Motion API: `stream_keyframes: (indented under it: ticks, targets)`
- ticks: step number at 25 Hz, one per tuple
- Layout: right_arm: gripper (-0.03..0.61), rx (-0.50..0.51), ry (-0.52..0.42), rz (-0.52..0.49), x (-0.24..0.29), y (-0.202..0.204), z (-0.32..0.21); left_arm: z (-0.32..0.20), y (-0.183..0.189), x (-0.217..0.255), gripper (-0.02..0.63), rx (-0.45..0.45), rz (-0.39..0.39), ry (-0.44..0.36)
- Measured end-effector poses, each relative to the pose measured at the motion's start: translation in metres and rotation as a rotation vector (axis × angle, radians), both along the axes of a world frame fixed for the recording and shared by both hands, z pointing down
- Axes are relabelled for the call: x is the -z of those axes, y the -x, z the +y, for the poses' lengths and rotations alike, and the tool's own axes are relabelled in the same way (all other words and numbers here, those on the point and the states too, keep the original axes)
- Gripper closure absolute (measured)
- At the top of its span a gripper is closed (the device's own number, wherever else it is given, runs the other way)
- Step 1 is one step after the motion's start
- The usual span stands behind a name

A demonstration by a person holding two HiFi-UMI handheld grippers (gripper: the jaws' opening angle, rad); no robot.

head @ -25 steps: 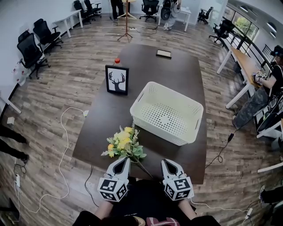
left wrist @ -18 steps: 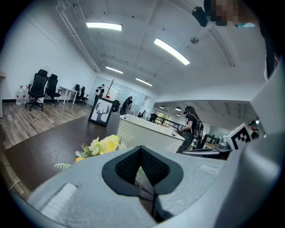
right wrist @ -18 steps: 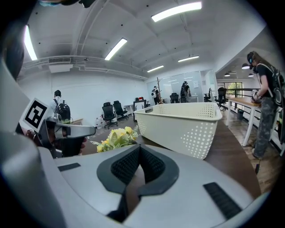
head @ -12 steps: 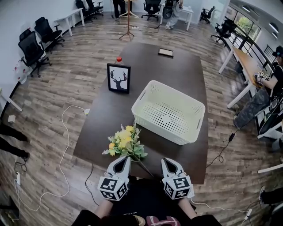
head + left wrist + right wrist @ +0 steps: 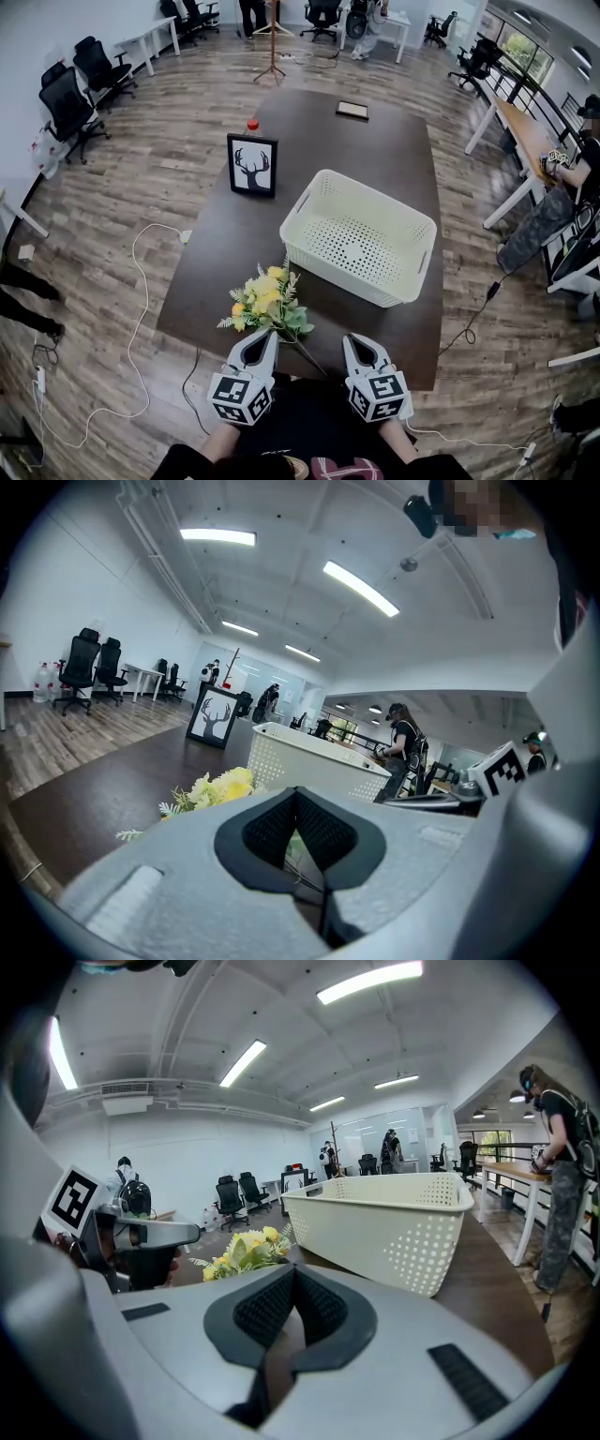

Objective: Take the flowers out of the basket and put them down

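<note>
I see left gripper (image 5: 265, 337) and right gripper (image 5: 353, 339) both fully closed, gripping nothing. Flowers (image 5: 262, 305) lie on table (image 5: 375, 150), just beside basket (image 5: 342, 281).

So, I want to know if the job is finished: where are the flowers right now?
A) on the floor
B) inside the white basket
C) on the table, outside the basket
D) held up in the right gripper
C: the flowers lie on the dark table near the front left corner of the basket, which is empty.
</note>
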State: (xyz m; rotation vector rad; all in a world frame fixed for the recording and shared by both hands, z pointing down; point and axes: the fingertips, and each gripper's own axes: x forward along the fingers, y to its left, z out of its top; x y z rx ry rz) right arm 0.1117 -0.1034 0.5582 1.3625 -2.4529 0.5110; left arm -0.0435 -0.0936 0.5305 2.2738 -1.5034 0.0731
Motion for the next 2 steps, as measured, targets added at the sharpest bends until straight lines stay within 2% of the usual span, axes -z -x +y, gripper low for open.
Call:
stream_keyframes:
  ticks: [2]
  targets:
    - [0.571,0.002,-0.001,0.000,0.0000,0.0004,-0.0003,-0.0004,0.0006,-0.0001,0.606,0.003,0.000,0.000]
